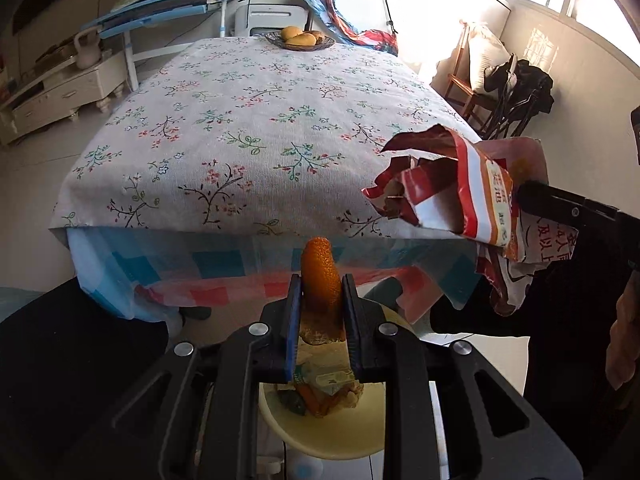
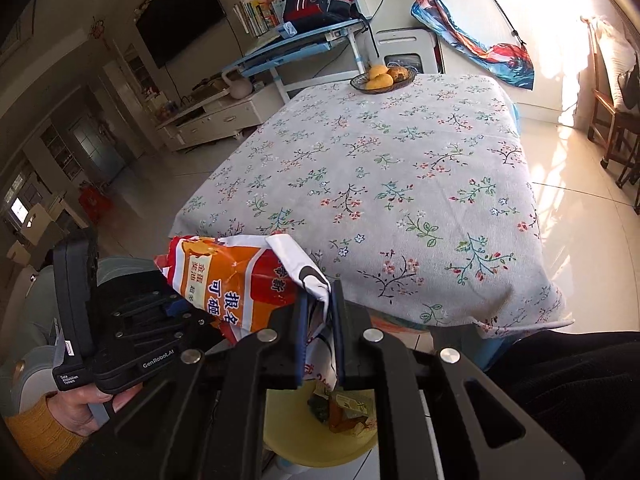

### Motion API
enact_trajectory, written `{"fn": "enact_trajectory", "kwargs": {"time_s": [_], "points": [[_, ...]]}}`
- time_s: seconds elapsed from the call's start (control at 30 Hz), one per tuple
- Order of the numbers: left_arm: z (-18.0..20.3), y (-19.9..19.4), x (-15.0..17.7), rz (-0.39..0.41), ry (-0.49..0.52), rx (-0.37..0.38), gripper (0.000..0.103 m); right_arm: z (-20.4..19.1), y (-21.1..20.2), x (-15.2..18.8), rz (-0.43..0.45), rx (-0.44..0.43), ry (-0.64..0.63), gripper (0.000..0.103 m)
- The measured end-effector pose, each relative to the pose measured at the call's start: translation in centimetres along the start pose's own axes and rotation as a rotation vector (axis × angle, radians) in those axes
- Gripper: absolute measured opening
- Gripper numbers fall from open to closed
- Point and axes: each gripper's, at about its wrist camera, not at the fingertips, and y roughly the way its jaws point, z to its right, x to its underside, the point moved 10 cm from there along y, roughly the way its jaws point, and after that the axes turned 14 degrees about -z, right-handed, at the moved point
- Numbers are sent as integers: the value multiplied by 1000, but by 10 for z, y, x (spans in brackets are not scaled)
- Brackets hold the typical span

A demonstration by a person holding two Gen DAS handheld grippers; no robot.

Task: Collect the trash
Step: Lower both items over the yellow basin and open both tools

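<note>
My left gripper [image 1: 320,300] is clamped on a piece of orange peel [image 1: 321,276], which stands upright between the jaws with its long axis running from 6 to 12 o'clock. My right gripper [image 2: 320,332] is closed on a crumpled paper flyer [image 2: 240,280], which trails away toward 9 o'clock and partly overhangs the left gripper's body.

What matters for the drop is what lies beneath: in both wrist views the yellow bin [image 1: 340,436] sits at 6 o'clock, directly under the jaws, with scraps already inside it. I judge the peel is nearly over the opening, so the left hand looks the closer of the two to letting go; the flyer is wide and floppy, and may catch the rim unless it is brought in over the centre.

The desk [image 2: 400,168] edge lies just beyond the grippers at 12 o'clock, its floral cloth bare apart from a fruit basket [image 2: 382,76] at the far end. There is open floor at 3 o'clock.
</note>
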Motion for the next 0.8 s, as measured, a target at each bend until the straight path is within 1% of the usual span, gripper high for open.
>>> {"fn": "enact_trajectory", "kwargs": {"time_s": [0.2,0.3,0.37,0.43,0.5,0.53,0.6,0.7,0.8], "points": [[15,2,19,-32,40,11,19,1,-6,8,-9,49,-30,12],[24,7,30,-71,68,33,20,4,-7,11,-15,59,-27,12],[27,8,36,-85,86,32,22,5,-5,14,-23,67,-29,12],[27,6,40,-82,87,29,24,3,-4,17,-30,80,-37,12],[23,1,41,-71,71,30,31,1,-2,21,-42,97,-53,12],[20,-2,42,-64,60,33,33,0,0,24,-49,108,-64,12],[14,-8,43,-47,33,34,41,-4,4,29,-66,130,-86,12],[0,-19,42,-8,-15,29,48,-11,9,35,-88,159,-123,12],[-13,-28,42,26,-69,27,52,-17,13,42,-104,178,-153,12]]}}
